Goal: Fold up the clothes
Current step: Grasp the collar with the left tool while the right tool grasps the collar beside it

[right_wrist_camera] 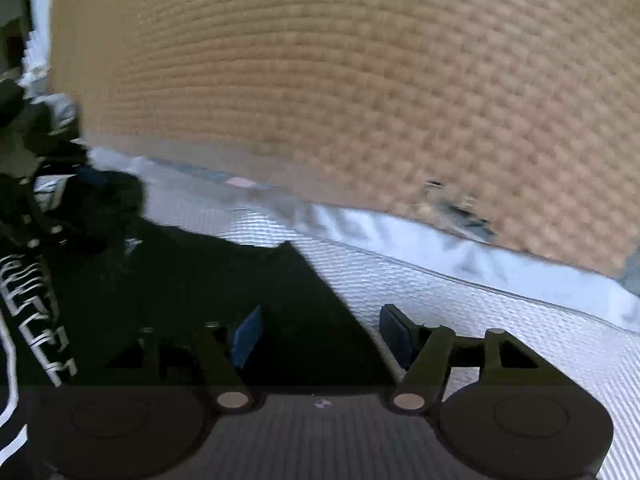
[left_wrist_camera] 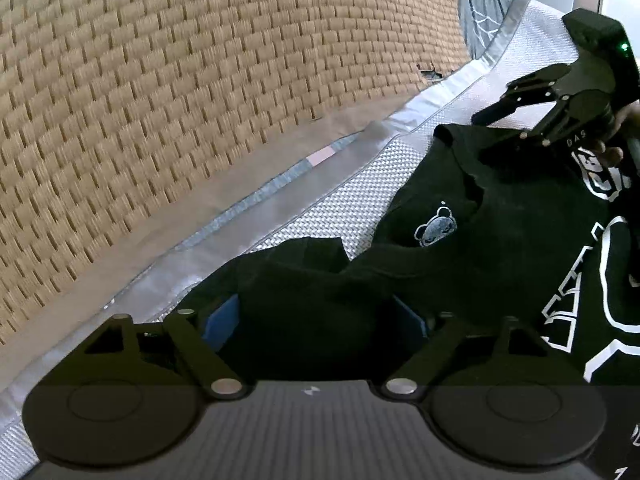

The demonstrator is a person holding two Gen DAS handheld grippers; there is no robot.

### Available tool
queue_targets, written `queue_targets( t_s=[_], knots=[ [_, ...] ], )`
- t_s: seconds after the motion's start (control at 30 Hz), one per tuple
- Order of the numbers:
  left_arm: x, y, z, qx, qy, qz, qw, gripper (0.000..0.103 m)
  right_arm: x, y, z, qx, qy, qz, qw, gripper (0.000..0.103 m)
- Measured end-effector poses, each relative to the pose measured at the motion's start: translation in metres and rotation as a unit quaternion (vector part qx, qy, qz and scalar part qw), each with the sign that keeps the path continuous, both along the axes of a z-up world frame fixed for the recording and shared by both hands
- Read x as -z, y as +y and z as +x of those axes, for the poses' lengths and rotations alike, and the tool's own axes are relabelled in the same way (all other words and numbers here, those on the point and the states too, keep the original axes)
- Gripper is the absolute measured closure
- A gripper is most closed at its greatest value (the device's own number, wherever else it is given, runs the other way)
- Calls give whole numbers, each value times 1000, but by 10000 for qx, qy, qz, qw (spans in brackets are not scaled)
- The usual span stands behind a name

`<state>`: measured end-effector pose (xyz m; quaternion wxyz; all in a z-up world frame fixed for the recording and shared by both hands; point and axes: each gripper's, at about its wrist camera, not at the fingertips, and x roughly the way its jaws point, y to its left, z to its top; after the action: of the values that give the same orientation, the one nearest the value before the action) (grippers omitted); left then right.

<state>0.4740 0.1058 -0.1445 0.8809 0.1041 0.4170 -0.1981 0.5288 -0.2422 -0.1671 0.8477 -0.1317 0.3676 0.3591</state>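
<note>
Here, the black printed T-shirt (left_wrist_camera: 500,248) lies on the silver woven mat (left_wrist_camera: 328,200), with both the left gripper (left_wrist_camera: 320,320) and right gripper (right_wrist_camera: 320,332) jaws released, straddling fabric edges.

We have two fisheye views, each looking forward and down along its own gripper's fingers from close above the bed.

Our left wrist view sits low over the black shirt (left_wrist_camera: 460,248) and faces across the white bedsheet (left_wrist_camera: 328,184) toward the woven tan headboard (left_wrist_camera: 180,100), which fills the upper left. The right gripper (left_wrist_camera: 516,120) shows at its right edge.

Our right wrist view, blurrier, faces the same headboard (right_wrist_camera: 340,92) head-on, with the sheet (right_wrist_camera: 500,304) below and the shirt (right_wrist_camera: 200,280) at lower left. The left gripper (right_wrist_camera: 48,200) appears dimly at its left edge.

Both views share shirt, sheet, headboard and the small torn spot (left_wrist_camera: 430,74) at the headboard's base.
</note>
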Motion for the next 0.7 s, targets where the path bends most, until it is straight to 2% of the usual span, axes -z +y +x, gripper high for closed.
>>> queue_targets(
  t_s=[0.1,0.17,0.23,0.33,0.5,0.6,0.7],
  knots=[
    [-1,2,-2,0,9,-56,10000,31,1,7,-2,-255,126,89,9996,35],
    [-2,2,-4,13,-14,-42,10000,35,-1,11,-7,-274,67,69,9996,48],
    [-4,-1,-7,18,-49,7,10000,42,-4,15,-9,-263,34,63,9996,88],
    [-8,-7,-14,34,-148,47,9999,65,-7,28,-17,-278,-200,-162,9993,93],
    [-15,-6,-25,-199,-454,-26,9988,83,-20,36,-42,-72,-1244,-558,9906,95],
    [-24,-4,-32,-465,-818,-19,9956,87,-34,41,-52,64,-1803,-600,9818,95],
    [-33,-4,-34,-726,-1156,56,9906,88,-45,47,-56,189,-2177,-611,9739,95]
  ],
)
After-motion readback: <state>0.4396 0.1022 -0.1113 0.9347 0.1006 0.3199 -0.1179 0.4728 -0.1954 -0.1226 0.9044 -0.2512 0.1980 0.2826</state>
